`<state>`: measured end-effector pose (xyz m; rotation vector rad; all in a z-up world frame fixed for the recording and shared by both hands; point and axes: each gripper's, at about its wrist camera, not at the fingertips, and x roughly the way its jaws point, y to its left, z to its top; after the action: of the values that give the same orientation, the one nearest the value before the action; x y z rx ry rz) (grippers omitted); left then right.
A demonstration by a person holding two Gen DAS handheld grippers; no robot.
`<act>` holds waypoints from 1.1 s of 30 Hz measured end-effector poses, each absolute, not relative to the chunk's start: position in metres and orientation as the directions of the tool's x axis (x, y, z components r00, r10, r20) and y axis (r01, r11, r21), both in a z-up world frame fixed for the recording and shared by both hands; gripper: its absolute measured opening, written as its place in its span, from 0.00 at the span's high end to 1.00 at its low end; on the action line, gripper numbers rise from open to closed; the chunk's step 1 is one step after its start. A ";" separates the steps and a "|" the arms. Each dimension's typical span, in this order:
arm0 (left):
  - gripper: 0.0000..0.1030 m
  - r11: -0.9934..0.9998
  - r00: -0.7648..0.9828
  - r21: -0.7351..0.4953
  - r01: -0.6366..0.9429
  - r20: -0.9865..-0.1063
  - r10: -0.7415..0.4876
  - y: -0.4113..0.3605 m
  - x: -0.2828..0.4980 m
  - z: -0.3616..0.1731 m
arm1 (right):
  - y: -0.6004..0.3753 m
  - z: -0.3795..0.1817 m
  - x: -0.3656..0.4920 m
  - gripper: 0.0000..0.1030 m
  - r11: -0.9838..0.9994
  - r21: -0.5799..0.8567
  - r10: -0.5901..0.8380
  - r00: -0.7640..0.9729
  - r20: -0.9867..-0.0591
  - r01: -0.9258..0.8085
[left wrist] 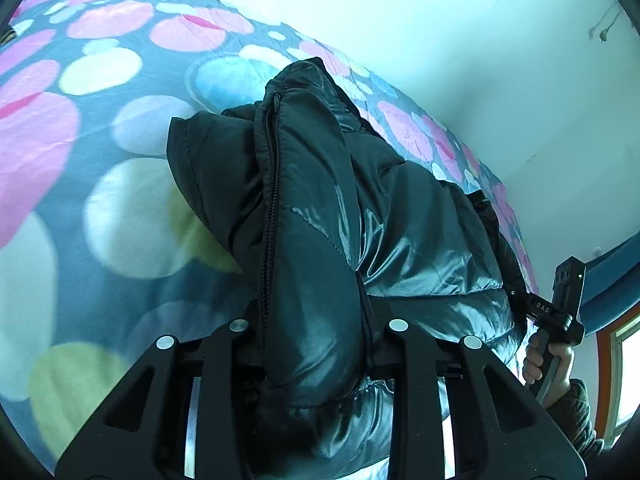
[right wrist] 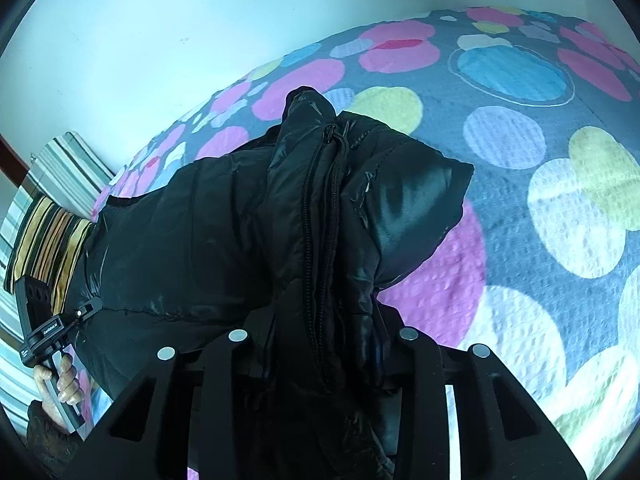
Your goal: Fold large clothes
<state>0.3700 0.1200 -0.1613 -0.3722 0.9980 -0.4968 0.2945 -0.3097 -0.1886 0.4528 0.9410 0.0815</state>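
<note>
Jacket (left wrist: 320, 208): black puffer, shiny quilted shell, zip (left wrist: 268, 216) running along the bunched edge. Lies on bedspread (left wrist: 100, 128) w/ coloured dots, bulk of it toward the wall side; near edge lifted off the spread by both tools.

Left gripper (left wrist: 316, 344): jaws clamped on a thick fold of jacket by the zip, fabric bulging betw. the fingers. No gap visible.

Right gripper (right wrist: 324, 356): jaws likewise closed on the zip edge, padding squeezed betw. them. In left wrist view its body shows just past the jacket's far side, held by a hand (left wrist: 548, 364).

Striped cloth (right wrist: 48, 240): yellow/black, just beside jacket's left end in right wrist view, partly under it; cannot tell if garment or pillow.

Handling (judged): light for its bulk, v. soft, springy, air-filled, so folds likely to puff back up. Shell looks slick; thin pinch may slide out. Best hold prob. along zip tape or a quilting seam, where layers are stitched and stiffer, w/ deep bite as now. Two grips well apart along the same edge should keep it from sagging in the middle.
</note>
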 end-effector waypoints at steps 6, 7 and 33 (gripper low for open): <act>0.72 0.851 0.474 -0.493 0.182 -0.714 -0.515 0.170 0.337 -0.156 | -0.273 -0.189 0.283 0.69 0.894 0.442 0.327 0.575 -0.750 0.069; 0.72 0.853 0.477 -0.492 0.175 -0.715 -0.511 0.177 0.332 -0.156 | -0.266 -0.189 0.281 0.69 0.892 0.447 0.336 0.571 -0.749 0.061; 0.51 0.856 0.514 -0.505 0.110 -0.708 -0.484 0.225 0.280 -0.166 | -0.229 -0.155 0.200 0.54 0.921 0.382 0.254 0.621 -0.742 0.079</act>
<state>0.2799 0.2247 -0.1661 -0.4282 0.9711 -0.3704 0.1996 -0.2290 -0.1551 0.4011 0.9018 0.1040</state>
